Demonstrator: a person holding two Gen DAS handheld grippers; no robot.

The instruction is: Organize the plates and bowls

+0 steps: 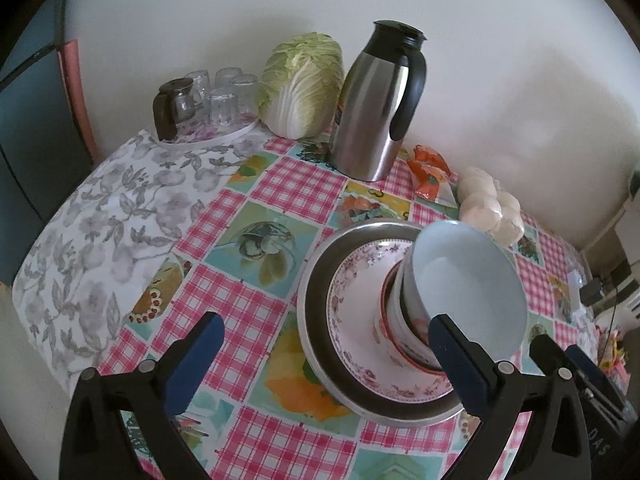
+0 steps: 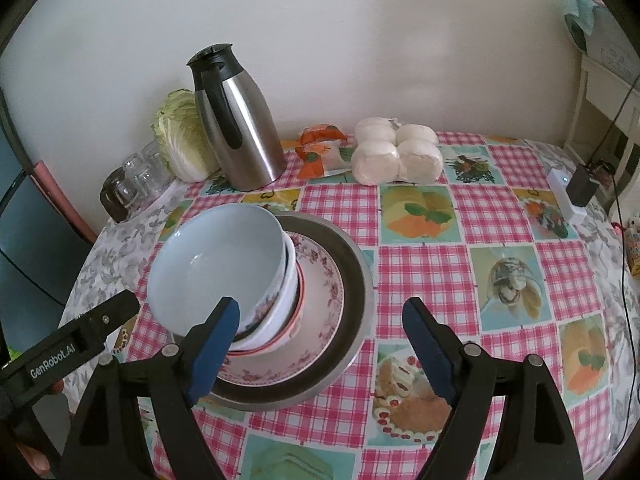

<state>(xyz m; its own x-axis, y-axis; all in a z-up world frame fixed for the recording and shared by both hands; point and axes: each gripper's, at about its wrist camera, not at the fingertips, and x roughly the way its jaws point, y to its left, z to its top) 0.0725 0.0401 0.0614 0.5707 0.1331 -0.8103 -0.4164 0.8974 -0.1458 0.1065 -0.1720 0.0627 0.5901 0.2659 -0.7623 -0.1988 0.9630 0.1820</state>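
And here's the stack, pretty much built: a wide metal basin (image 2: 352, 264) sits on the checked tablecloth (image 2: 420, 280), a floral plate (image 2: 320, 280) lies inside it, and on the plate rises a nest of bowls topped by a pale blue bowl (image 2: 216, 264) (it looks tilted in both wrist views, though the fisheye may be exaggerating that). The left gripper (image 1: 324, 360) has its jaws spread wide with nothing between them, one finger just in front of the bowl stack but not pressing on it. The right gripper (image 2: 320, 344) is likewise open and empty-handed, its left finger just in front of the blue bowl's wall, the other out over the cloth. No loose plate or bowl shows anywhere else on the table, only the steel jug (image 2: 236, 120), the cabbage (image 2: 180, 136), the glasses (image 1: 216, 96) and the wrapped buns (image 2: 396, 152), so by my reckoning the gathering is done, and what's left, if anything, is squaring up that top bowl
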